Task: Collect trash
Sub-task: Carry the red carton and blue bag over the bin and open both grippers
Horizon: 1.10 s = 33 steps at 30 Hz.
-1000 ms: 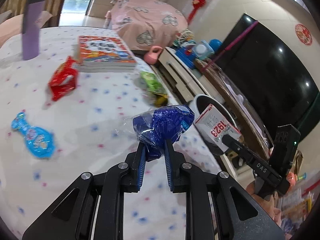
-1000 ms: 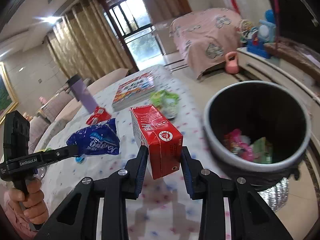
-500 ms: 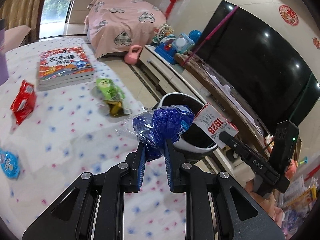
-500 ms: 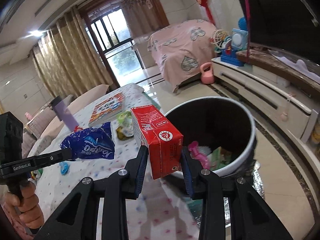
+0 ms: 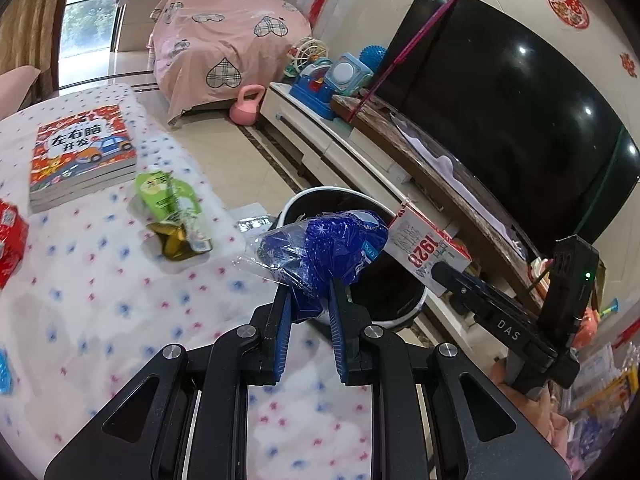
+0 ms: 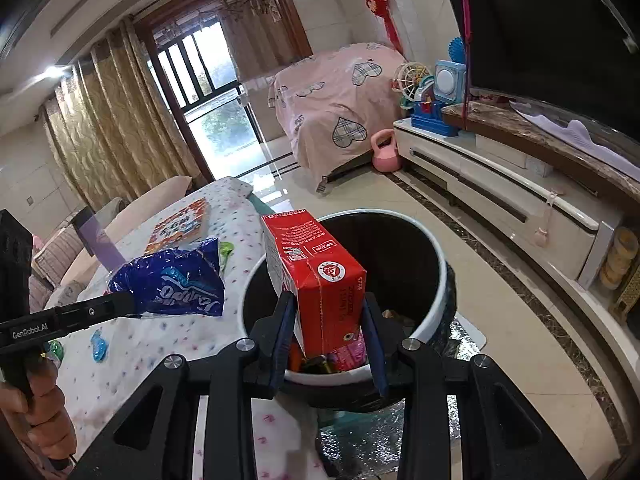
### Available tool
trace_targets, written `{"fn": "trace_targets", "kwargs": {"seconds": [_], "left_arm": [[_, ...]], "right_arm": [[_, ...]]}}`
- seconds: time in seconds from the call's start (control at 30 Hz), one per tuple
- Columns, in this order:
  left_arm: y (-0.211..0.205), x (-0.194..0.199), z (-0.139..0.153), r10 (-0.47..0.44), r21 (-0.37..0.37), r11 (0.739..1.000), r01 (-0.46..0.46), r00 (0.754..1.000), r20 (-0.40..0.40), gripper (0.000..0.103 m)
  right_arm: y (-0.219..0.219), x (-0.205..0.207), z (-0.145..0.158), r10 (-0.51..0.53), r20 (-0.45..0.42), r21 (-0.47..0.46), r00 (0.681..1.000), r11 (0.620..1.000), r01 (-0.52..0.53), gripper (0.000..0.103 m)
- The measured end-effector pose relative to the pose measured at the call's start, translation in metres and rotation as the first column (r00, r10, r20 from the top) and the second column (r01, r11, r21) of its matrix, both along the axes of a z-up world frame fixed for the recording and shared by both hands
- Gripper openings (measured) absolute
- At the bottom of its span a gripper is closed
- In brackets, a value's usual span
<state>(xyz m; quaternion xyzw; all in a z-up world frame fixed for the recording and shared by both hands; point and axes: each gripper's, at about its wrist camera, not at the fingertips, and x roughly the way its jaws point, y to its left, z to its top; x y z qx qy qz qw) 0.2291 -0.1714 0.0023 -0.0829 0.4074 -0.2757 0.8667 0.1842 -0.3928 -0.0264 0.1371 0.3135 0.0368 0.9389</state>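
Observation:
My left gripper [image 5: 310, 300] is shut on a crumpled blue snack bag [image 5: 324, 246], held at the table's edge beside the bin; the bag also shows in the right wrist view [image 6: 172, 280]. My right gripper [image 6: 326, 312] is shut on a red carton [image 6: 320, 276] and holds it over the open bin [image 6: 434, 304], a dark round bin with a white rim [image 5: 304, 196]. The carton also shows in the left wrist view [image 5: 428, 242]. Coloured wrappers lie inside the bin.
On the dotted tablecloth [image 5: 100, 280] lie a green wrapper [image 5: 172, 208], a red wrapper [image 5: 10, 236], a book [image 5: 80, 152] and a small blue wrapper [image 6: 98, 346]. A TV stand [image 6: 500, 184] runs along the right. A pink kettlebell [image 6: 386, 156] stands on the floor.
Both grippers moved from over the table toward the bin. The red carton now hangs over the bin's opening and the blue bag has reached the table's edge by the rim.

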Motion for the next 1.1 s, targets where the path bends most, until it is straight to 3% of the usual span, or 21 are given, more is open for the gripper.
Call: {"fn": "trace_targets", "kwargs": {"seconds": [0.4, 1.1], "left_arm": [[-0.036, 0.016, -0.01, -0.029, 0.027, 0.999, 0.029, 0.999, -0.016, 0.017], [-0.057, 0.03, -0.027, -0.039, 0.07, 0.997, 0.044, 0.997, -0.065, 0.017]], "right_arm": [[-0.017, 0.013, -0.004, -0.024, -0.024, -0.022, 0.999, 0.999, 0.023, 0.034], [-0.022, 0.031, -0.017, -0.027, -0.091, -0.071, 0.995, 0.997, 0.021, 0.034]]}}
